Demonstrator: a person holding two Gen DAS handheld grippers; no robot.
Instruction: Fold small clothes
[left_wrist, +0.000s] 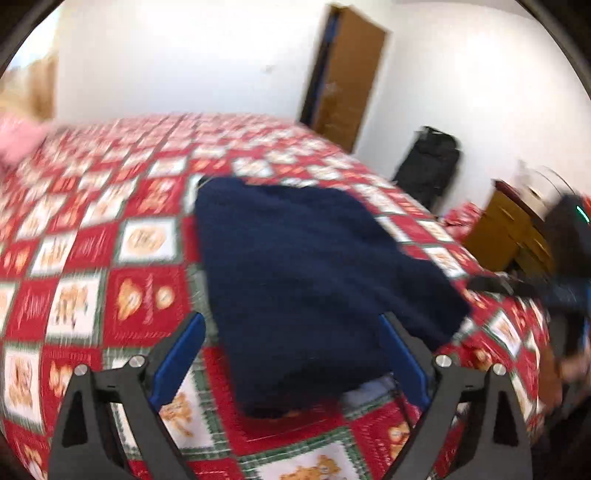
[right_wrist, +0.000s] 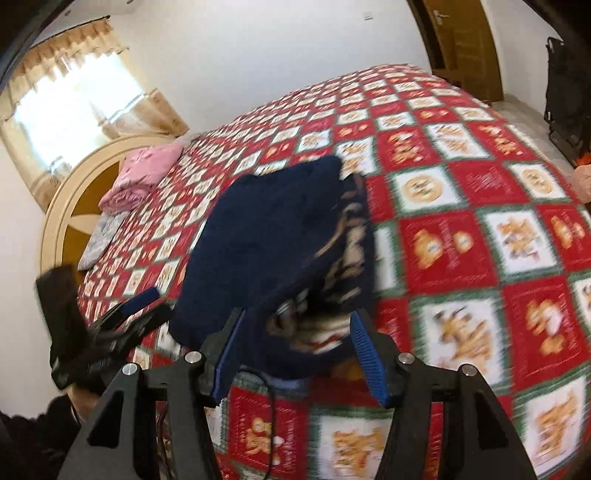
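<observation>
1. Your navy garment (left_wrist: 314, 280) lies on the bed's red-and-white patchwork quilt (left_wrist: 110, 258), already doubled over into a rough rectangle. From the right wrist view its right edge shows a tan-and-white print on the inner face.

2. Your left gripper (left_wrist: 291, 354) has its jaws spread wide apart, empty, straddling the near end of the garment. Your right gripper (right_wrist: 295, 350) is likewise parted and holds nothing, poised over the near right corner, where the layers gape.

3. My reading is that the next fold is at hand. Before you close, lower each gripper until one finger slides under all the layers, not just the top one; the gaping corner on the right suggests the layers could separate.

4. Pinch the two near corners at matching places, so the edge lifts level, then carry it over the far edge and lay it down square.

5. Both views are blurred. Slow down before gripping, or you may catch the quilt along with the cloth.

6. The print on the garment is too smeared to read. The quilt squares carry cartoon figures and some lettering, also illegible. No brand can be made out.
</observation>
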